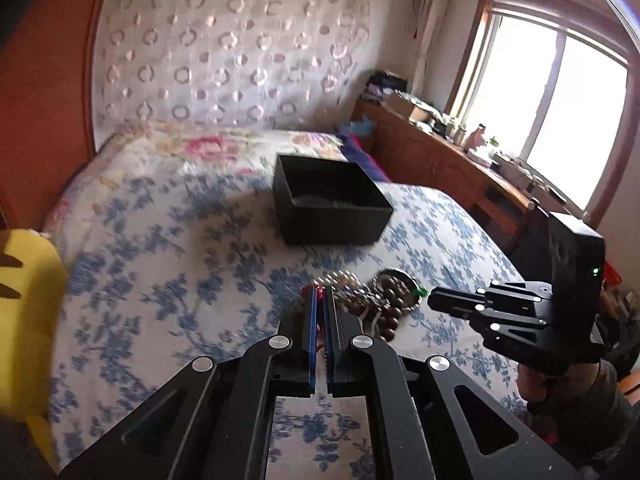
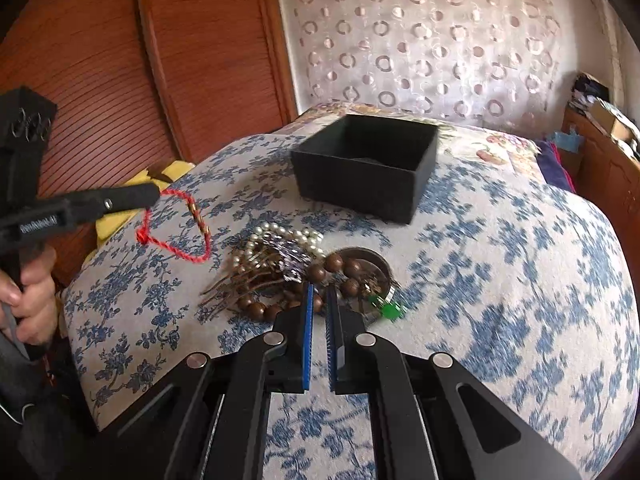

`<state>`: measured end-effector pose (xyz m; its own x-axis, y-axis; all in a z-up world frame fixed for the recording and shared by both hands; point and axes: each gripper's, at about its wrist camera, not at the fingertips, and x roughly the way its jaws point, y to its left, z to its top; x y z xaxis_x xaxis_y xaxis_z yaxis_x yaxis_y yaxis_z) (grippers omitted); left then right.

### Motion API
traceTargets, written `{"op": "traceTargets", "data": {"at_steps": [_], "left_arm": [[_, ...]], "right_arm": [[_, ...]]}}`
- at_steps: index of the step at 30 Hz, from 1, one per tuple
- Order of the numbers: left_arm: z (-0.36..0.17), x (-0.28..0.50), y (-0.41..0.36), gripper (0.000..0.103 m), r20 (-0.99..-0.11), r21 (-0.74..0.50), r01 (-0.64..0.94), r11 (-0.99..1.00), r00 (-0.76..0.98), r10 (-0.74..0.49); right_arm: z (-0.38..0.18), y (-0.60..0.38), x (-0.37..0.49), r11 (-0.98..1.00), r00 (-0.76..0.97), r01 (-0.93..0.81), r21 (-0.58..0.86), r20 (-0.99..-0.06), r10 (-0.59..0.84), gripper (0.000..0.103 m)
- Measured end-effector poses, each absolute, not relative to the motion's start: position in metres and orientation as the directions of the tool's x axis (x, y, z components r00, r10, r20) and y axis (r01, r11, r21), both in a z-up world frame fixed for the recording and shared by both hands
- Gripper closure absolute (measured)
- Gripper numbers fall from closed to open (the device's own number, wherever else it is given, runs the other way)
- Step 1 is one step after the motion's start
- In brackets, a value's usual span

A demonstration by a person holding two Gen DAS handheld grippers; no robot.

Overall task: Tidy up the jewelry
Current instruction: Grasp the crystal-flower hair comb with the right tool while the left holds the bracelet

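Red braided cord bracelet with a gold bead section hangs pinched in my left gripper; the loop's lower end droops to the bedspread near its left edge, whether it touches I can't tell. In the left wrist view only a sliver of red shows between the blue pads, jaws pressed nearly together on it. I count this as the first piece in hand, not yet delivered.

Black open box sits toward the far middle of the bed, well apart from the pile. Something dark and rounded lies on its floor in the left view; can't tell whether it is jewelry or lining. So I judge the task early: one item lifted, nothing clearly stowed.

Left to do: everything else. The pile sits at the near middle of the bed: pearl strand, a purple sparkly piece on top of it, brown wooden bead bracelet with a brown tassel fanned out leftward, a silver bangle ringing some beads, and a small green stone piece just beside the bangle. All tangled and touching.

My right gripper hovers over the wooden beads, jaws narrowly parted, nothing between them.
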<state>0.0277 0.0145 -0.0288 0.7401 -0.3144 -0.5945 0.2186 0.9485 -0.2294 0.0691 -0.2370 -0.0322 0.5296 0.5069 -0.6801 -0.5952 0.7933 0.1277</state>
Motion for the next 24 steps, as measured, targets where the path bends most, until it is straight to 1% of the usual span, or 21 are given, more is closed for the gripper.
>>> {"op": "traceTargets", "data": {"at_steps": [4, 6, 7, 11, 15, 22, 24], "left_arm": [[-0.023, 0.025, 0.024, 0.101, -0.582, -0.209, 0.198, 0.958, 0.762, -0.285], [-0.024, 0.024, 0.028, 0.101, -0.581, -0.209, 0.191, 0.959, 0.765, -0.279], [-0.024, 0.023, 0.03, 0.101, -0.58, -0.209, 0.187, 0.96, 0.767, -0.276], [-0.025, 0.022, 0.035, 0.101, -0.581, -0.2, 0.178, 0.963, 0.77, -0.263], [-0.026, 0.022, 0.038, 0.101, -0.579, -0.2, 0.172, 0.964, 0.773, -0.258], [-0.026, 0.021, 0.039, 0.101, -0.579, -0.2, 0.176, 0.964, 0.773, -0.261], [-0.026, 0.021, 0.038, 0.101, -0.579, -0.2, 0.175, 0.964, 0.773, -0.26]], "right_arm": [[-0.033, -0.218, 0.078, 0.768, 0.511, -0.633, 0.098, -0.693, 0.509, 0.096], [-0.033, -0.209, 0.083, 0.758, 0.504, -0.647, 0.085, -0.698, 0.509, 0.084], [-0.033, -0.205, 0.086, 0.751, 0.5, -0.655, 0.083, -0.698, 0.513, 0.075], [-0.032, -0.193, 0.102, 0.733, 0.471, -0.674, 0.089, -0.713, 0.519, 0.074], [-0.034, -0.179, 0.112, 0.706, 0.424, -0.702, 0.086, -0.747, 0.512, 0.074], [-0.044, -0.162, 0.123, 0.701, 0.383, -0.712, 0.045, -0.811, 0.442, 0.074], [-0.047, -0.161, 0.124, 0.697, 0.373, -0.716, 0.045, -0.82, 0.435, 0.072]]}}
